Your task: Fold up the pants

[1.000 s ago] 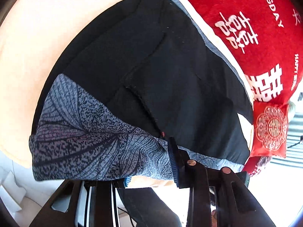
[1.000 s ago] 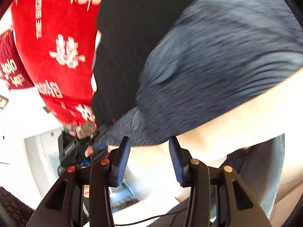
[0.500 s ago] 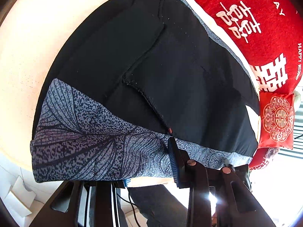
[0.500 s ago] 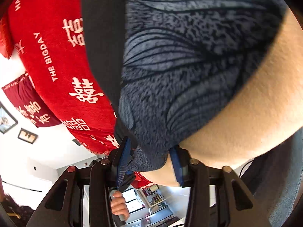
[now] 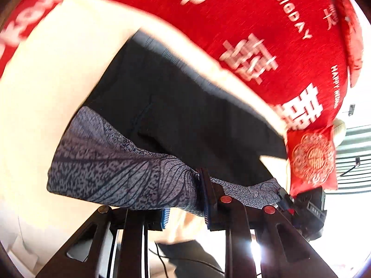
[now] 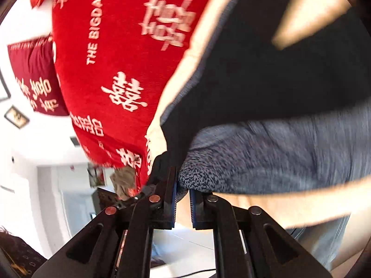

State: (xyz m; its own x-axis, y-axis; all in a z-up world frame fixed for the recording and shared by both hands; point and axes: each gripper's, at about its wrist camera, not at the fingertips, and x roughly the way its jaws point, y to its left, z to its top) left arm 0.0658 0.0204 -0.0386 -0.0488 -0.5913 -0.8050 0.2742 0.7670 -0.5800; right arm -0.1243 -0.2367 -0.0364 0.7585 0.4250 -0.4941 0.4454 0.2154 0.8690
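Note:
The black pants (image 5: 185, 115) lie on a cream surface (image 5: 46, 81), their grey leaf-patterned band (image 5: 111, 169) nearest to me. My left gripper (image 5: 185, 206) is shut on that band, which runs between its pads and is drawn up off the surface. In the right wrist view the band's other end (image 6: 266, 157) bunches at my right gripper (image 6: 183, 199). Its jaws are closing, with the band's corner pinched between the blue pads. The black pants (image 6: 266, 81) stretch away above it. Both views are motion-blurred.
A red blanket with white characters (image 5: 255, 23) covers the surface beyond the pants, also in the right wrist view as the red blanket (image 6: 116, 46). A red patterned cushion (image 5: 313, 157) sits at the right. A dark red cloth (image 6: 34, 76) is at the far left.
Both grippers have risen, taking the patterned band up off the cream surface. The right jaws have narrowed from wide apart onto the band's corner. More red blanket now shows.

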